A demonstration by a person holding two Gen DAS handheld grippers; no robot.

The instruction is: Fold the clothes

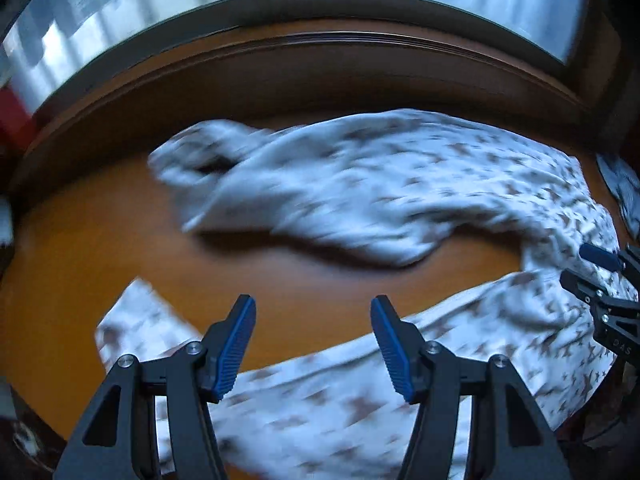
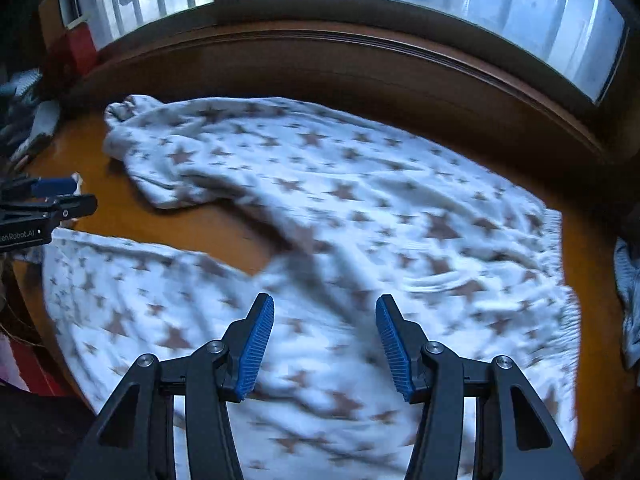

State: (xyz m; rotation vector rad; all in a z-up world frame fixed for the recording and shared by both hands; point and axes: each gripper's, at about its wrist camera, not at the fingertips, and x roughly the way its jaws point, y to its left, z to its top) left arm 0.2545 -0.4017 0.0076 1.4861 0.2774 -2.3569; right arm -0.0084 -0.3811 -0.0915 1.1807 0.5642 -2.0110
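Garment [image 2: 340, 208] spread on table [image 1: 100, 220] | beneath right gripper [image 2: 324, 344], jaws apart

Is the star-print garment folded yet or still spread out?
Spread out, not folded. The star-print garment lies in one rumpled layer over the wooden table, its two long parts splayed apart.

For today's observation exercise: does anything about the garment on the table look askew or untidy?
Yes. The star-print pyjama trousers lie splayed on the wooden table, far leg bunched and twisted at its cuff, legs apart rather than stacked.
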